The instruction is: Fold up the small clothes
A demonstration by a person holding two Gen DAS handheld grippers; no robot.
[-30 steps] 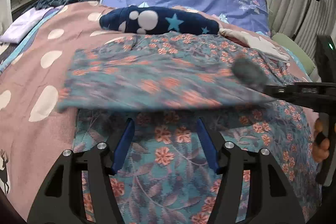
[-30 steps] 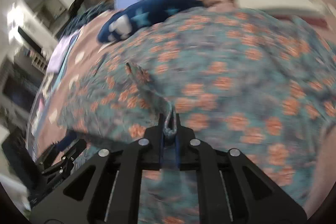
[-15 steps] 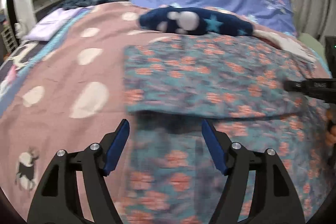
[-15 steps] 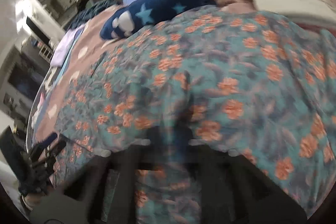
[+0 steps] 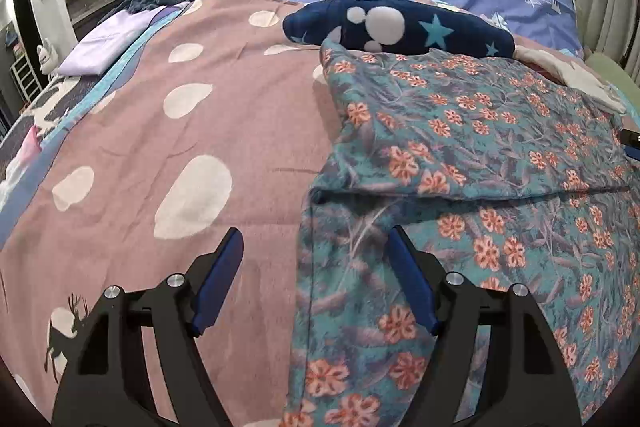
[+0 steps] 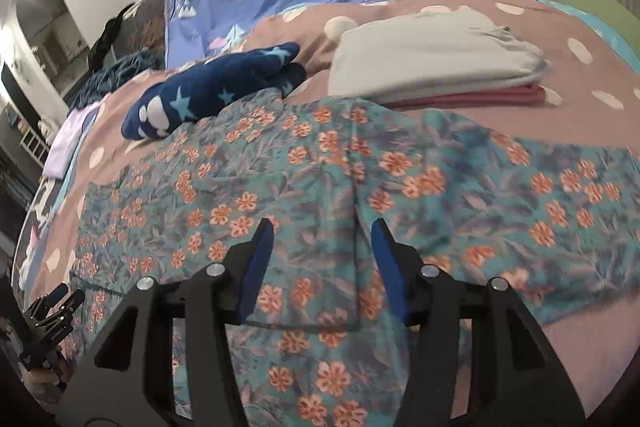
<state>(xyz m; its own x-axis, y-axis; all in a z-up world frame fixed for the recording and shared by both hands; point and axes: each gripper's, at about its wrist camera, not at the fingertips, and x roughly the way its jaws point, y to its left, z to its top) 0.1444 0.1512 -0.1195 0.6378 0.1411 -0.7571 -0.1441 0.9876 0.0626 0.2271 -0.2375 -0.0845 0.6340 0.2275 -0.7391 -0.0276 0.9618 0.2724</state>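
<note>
The floral garment is lying spread on the pink spotted bedspread, its far portion doubled over the near layer, and that fold is why both tools are hanging free just above it. The left gripper is standing with its blue pads well apart, nothing between them but the garment's left edge lying below. The right gripper is parting its jaws too; they have just been opening, and no cloth is pinched between them, only the layered floral fabric underneath. My read: one fold is laid and released, and the next grab is not yet begun.

The left wrist view is giving us the fold's front edge, a raised lip casting a shadow across the lower layer, plus the navy star-print fleece piece at the garment's far end. The right wrist view is showing what that one barely catches: a finished stack of folded clothes, grey on red, sitting beyond the garment.
</note>
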